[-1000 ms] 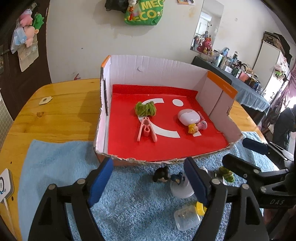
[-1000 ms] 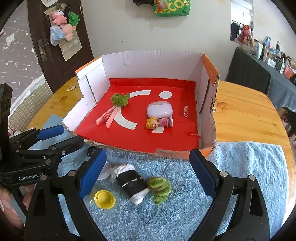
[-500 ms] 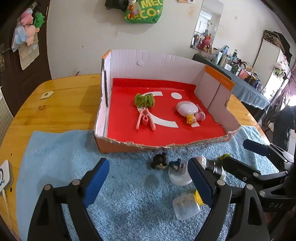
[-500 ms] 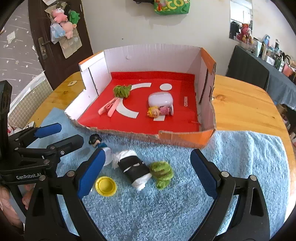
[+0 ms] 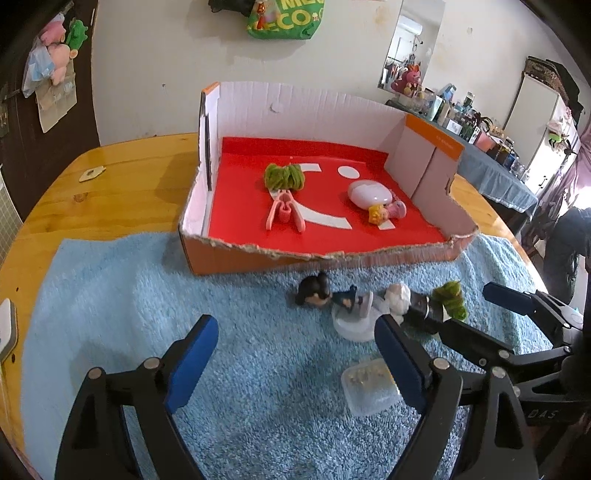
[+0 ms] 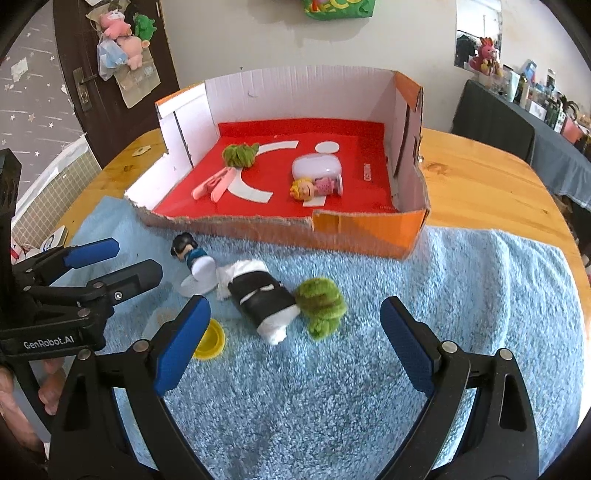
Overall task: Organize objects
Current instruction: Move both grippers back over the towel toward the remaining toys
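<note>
A cardboard box (image 5: 428, 147) (image 6: 406, 110) with a red floor holds a green fuzzy scrunchie (image 5: 283, 176), a pink clip (image 5: 283, 213), a white case (image 5: 369, 192) and a small blonde doll (image 5: 386, 213). On the blue towel (image 5: 184, 295) in front lie a dark-haired figurine on a white base (image 6: 192, 258), a black-and-white roll (image 6: 262, 299), a second green scrunchie (image 6: 320, 306), a yellow lid (image 6: 209, 339) and a clear small container (image 5: 369, 386). My left gripper (image 5: 295, 354) and right gripper (image 6: 291, 343) are both open and empty, above the towel.
The towel lies on a wooden table (image 6: 480, 177). A small white device (image 5: 7, 328) sits at the table's left edge. A door with hanging plush toys (image 6: 122, 29) and a cluttered side table (image 5: 491, 162) stand behind.
Both grippers have pulled back from the box toward the near edge of the towel. The loose objects on the towel now sit further ahead of the fingers. Nothing was grasped.
</note>
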Available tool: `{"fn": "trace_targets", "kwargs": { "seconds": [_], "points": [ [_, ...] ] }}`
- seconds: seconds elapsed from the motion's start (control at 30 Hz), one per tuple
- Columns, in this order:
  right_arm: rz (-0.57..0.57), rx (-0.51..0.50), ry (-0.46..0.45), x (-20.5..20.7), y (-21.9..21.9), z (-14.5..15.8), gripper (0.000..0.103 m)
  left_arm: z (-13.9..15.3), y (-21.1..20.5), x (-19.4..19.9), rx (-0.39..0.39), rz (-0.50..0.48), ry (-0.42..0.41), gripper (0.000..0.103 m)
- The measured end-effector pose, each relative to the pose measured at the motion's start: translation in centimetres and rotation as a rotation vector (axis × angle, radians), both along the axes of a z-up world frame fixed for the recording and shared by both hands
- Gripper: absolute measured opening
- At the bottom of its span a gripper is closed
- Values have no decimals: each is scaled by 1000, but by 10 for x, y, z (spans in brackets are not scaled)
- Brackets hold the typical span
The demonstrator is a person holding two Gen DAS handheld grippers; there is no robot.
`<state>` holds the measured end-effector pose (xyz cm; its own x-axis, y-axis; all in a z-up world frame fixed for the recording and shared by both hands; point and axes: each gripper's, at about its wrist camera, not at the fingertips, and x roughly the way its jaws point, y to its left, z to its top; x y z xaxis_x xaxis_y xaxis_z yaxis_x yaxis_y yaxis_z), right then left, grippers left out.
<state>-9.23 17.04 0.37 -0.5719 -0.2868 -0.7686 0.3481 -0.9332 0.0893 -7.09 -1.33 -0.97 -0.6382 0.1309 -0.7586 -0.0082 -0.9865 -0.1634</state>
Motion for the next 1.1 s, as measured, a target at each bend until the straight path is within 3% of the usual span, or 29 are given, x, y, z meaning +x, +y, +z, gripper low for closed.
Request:
{"fn": "trace_targets", "kwargs": {
  "seconds": [1.1],
  "points": [
    [-83, 51, 3, 0, 21, -24, 94, -23, 28, 35, -28, -52, -21, 88]
  ]
}}
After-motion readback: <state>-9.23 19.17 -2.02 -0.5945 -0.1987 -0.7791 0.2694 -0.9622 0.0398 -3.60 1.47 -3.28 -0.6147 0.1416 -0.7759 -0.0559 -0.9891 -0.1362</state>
